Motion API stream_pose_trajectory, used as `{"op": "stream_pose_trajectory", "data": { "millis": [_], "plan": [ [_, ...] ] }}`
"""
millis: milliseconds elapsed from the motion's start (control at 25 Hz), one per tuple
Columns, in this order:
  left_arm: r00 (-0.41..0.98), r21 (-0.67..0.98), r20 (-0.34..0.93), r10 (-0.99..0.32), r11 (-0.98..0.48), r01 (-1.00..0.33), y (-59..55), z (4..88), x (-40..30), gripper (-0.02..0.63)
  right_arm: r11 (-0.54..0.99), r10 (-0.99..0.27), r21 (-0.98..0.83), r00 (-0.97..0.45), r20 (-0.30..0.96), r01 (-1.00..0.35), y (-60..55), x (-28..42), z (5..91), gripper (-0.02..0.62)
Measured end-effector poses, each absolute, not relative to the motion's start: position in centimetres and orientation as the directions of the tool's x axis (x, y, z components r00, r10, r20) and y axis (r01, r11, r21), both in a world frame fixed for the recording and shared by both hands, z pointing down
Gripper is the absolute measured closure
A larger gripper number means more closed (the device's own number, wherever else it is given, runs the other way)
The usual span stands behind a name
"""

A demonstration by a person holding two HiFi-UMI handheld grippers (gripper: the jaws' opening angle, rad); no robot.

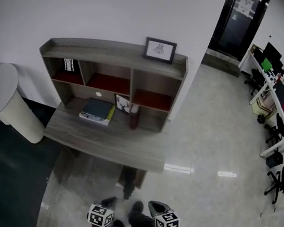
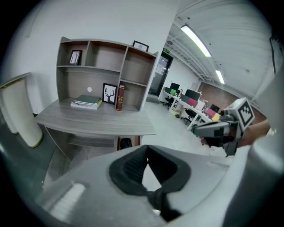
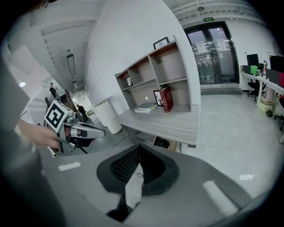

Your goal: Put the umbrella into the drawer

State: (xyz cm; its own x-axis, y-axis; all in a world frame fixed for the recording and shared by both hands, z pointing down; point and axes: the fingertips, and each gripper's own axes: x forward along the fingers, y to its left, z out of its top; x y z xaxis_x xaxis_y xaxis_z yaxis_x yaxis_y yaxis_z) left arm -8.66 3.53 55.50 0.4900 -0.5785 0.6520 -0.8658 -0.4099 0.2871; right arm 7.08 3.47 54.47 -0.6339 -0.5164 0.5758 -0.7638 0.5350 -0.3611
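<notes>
A grey wooden desk with a shelf unit stands against the wall ahead. Under its right end is a brown drawer unit with a dark object in its opening; I cannot tell whether this is the umbrella. The same dark object shows below the desk in the left gripper view and, as a dark object, in the right gripper view. My left gripper and right gripper are side by side at the bottom edge, well short of the desk. Both are shut and empty, as the left gripper and right gripper show close up.
On the desk lie stacked books, a small picture and a red book; a framed picture tops the shelf. A white rounded chair stands left on dark flooring. Office desks with chairs line the right wall. Glossy floor lies between.
</notes>
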Motion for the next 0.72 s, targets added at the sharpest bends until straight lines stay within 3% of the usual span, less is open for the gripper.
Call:
{"op": "stream_pose_trajectory", "data": {
  "millis": [320, 720],
  "plan": [
    [0.587, 0.367, 0.561, -0.584, -0.460, -0.808, 10.2, 52.1, -9.9, 0.603, 0.544, -0.576, -0.318, -0.621, 0.532, -0.777, 9.6, 5.2, 50.8, 0.591],
    [0.631, 0.331, 0.473, -0.614, -0.540, -0.774, 14.5, 48.8, -11.1, 0.603, 0.519, -0.669, -0.265, -0.579, 0.466, -0.813, 14.7, 6.3, 47.0, 0.589]
  ]
}}
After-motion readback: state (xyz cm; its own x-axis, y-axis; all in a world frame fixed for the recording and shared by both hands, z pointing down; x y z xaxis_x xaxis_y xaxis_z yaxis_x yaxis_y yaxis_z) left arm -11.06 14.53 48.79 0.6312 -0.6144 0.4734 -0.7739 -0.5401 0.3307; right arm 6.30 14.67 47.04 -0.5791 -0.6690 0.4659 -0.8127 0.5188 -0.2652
